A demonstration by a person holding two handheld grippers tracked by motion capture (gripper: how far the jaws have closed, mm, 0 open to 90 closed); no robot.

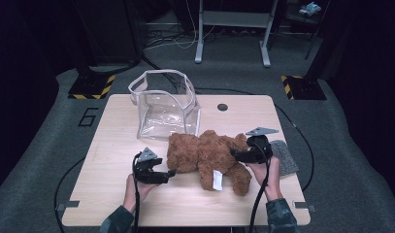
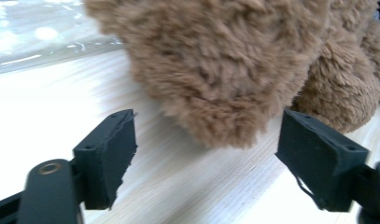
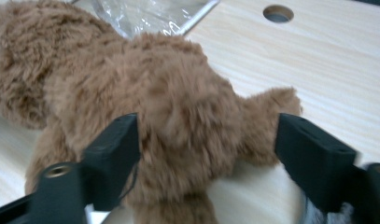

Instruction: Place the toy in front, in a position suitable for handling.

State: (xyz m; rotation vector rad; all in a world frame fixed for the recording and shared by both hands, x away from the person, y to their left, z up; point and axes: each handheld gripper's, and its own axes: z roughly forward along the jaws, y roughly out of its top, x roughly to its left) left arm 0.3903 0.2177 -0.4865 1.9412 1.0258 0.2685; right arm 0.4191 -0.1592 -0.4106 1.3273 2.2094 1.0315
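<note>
A brown plush teddy bear (image 1: 207, 155) lies on the wooden table (image 1: 112, 145), a white tag (image 1: 217, 179) on its lower body. My left gripper (image 1: 172, 174) sits at the bear's left end. In the left gripper view, the left gripper (image 2: 208, 130) is open, the bear's fur (image 2: 225, 70) just ahead of the pads and touching neither. My right gripper (image 1: 234, 154) is at the bear's right side. In the right gripper view, the right gripper (image 3: 207, 128) stands wide around the bear's rounded part (image 3: 178, 107); the fur brushes one pad, with a gap at the other.
A clear plastic container (image 1: 166, 104) stands open-topped right behind the bear. A grey cloth pad (image 1: 285, 155) lies under my right hand near the table's right edge. A round hole (image 1: 222, 107) is in the tabletop at the back. Cables trail off the front.
</note>
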